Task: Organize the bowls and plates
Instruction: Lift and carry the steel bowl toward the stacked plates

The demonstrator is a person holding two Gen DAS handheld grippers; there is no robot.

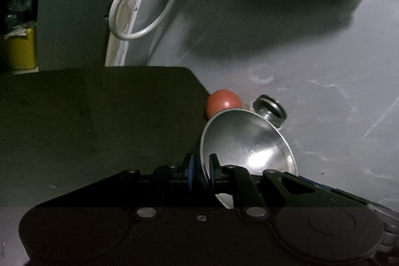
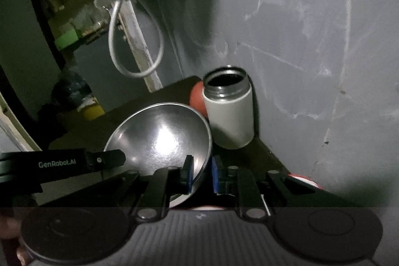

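- On the dark table [image 2: 154, 96], near the grey wall, a steel bowl [image 2: 162, 138] is tilted and held at its rim from two sides
- At the left side, the left gripper [image 1: 202, 167] pinches the rim between its blue pads [image 1: 190, 166]; the fingers are almost pressed together, with only the thin metal between them
- At the right side, the right gripper [image 2: 202, 172] pinches the opposite rim in the same way
- A white flask [image 2: 228, 111] without lid stands just beside the bowl, and a red ball [image 1: 223, 104] lies behind it
- To do this step well, I think both hands should rise together and keep the bowl level, because a thin smooth rim can slip
- It is better to carry the bowl away from the flask, so it does not knock it over
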